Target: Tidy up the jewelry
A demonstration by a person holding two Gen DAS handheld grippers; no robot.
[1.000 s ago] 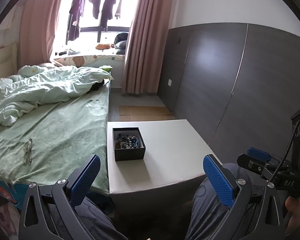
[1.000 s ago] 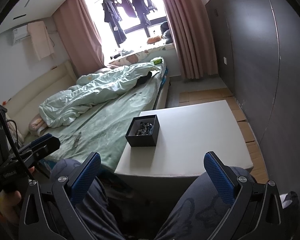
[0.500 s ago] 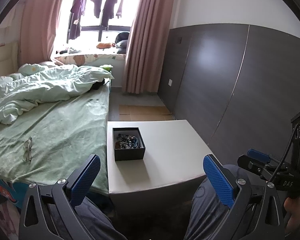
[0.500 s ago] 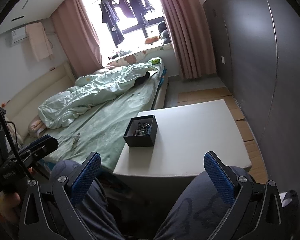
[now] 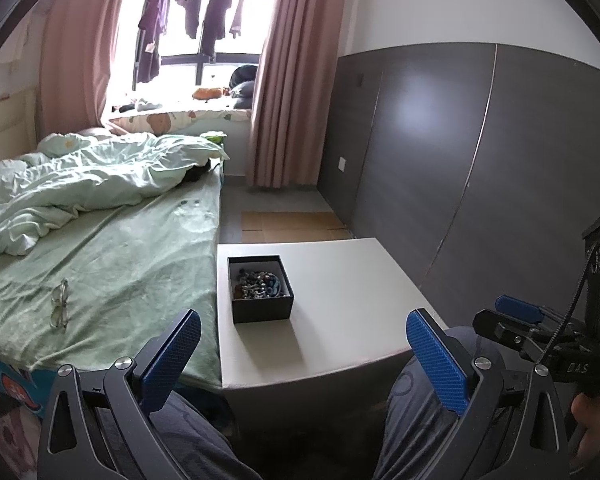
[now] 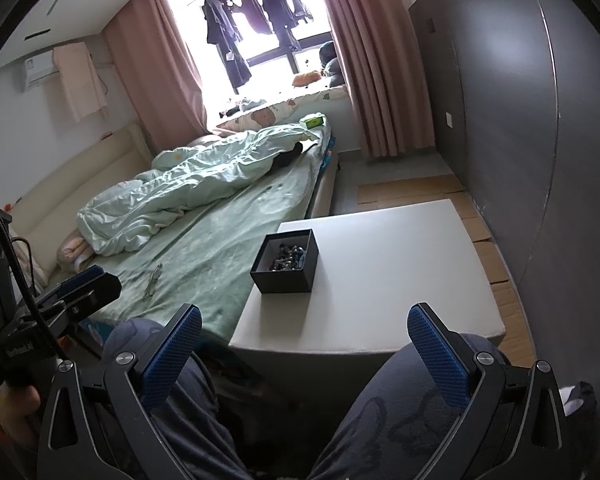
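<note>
A small black box [image 5: 260,289] [image 6: 286,262] holds a tangle of jewelry [image 5: 258,283] [image 6: 287,258] and sits near the left edge of a low white table [image 5: 340,304] [image 6: 392,272]. My left gripper [image 5: 306,356] hangs open above a person's knees, short of the table's near edge, nothing between its fingers. Just as wide open and empty is my right gripper [image 6: 304,354], held back over the lap. Each gripper shows at the side of the other's view: the right one [image 5: 540,332], the left one [image 6: 72,292].
A bed [image 5: 112,264] with a green sheet and rumpled duvet runs along the table's left side; a pair of glasses [image 5: 59,307] [image 6: 154,278] lies on it. A dark grey wall [image 5: 480,168] stands right of the table. Cardboard [image 5: 292,226] covers the floor beyond.
Both views have drifted only slightly; the box sits a little lower and closer in the left wrist view. Both grippers stay open and empty.
</note>
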